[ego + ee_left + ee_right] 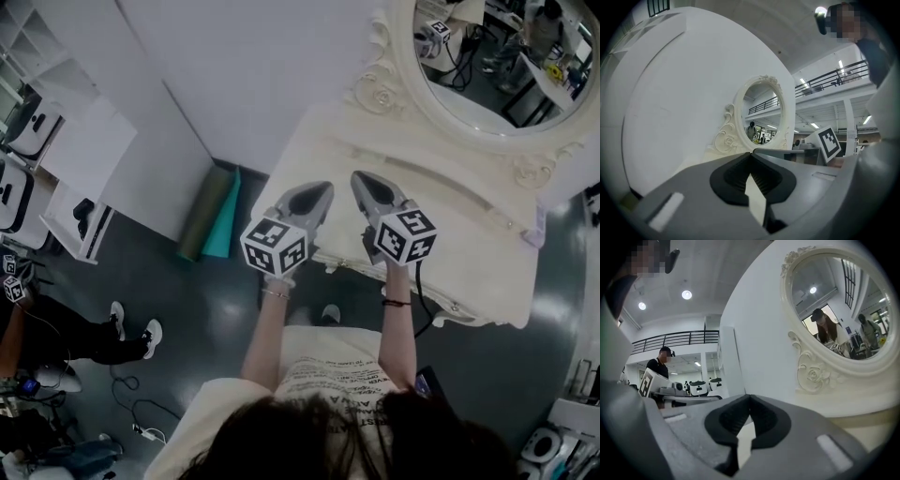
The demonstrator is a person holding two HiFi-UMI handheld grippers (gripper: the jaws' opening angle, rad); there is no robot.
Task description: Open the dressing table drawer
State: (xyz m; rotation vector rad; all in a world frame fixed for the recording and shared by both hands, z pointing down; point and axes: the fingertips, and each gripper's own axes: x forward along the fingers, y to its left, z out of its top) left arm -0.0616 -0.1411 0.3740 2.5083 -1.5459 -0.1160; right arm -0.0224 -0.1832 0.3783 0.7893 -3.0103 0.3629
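- head view: cream dressing table (pixel 450 244) with carved trim stands against a white wall (pixel 253 66); an oval mirror (pixel 448 114) stands at its back edge.
- head view: left gripper (pixel 325 187) and right gripper (pixel 357 178) are held side by side above the near part of the surface, tips pointing toward the mirror and close to each other; a marker cube (pixel 275 247) sits at the rear of each.
- head view: the drawer front lies below the surface's near edge, under the grippers, and cannot be made out from above; neither pair of fingers touches the table.
- head view: two rolled mats (pixel 212 214), one olive and one teal, lie on the dark floor (pixel 187 319) left of the table.
- left gripper view: left gripper (pixel 751 153) has its fingers pressed together at the tips, nothing between them; cream surface (pixel 710 153) shows beyond and below, the mirror (pixel 761 112) straight ahead, well apart from the tips.
- left gripper view: the other gripper's marker cube (pixel 828 143) shows at the right.
- right gripper view: right gripper (pixel 749 397) has its fingers pressed together, empty; the mirror (pixel 839 310) and its rose carving stand to the right, the cream surface (pixel 865 423) below them, not touched.
- right gripper view: no drawer front is in sight.
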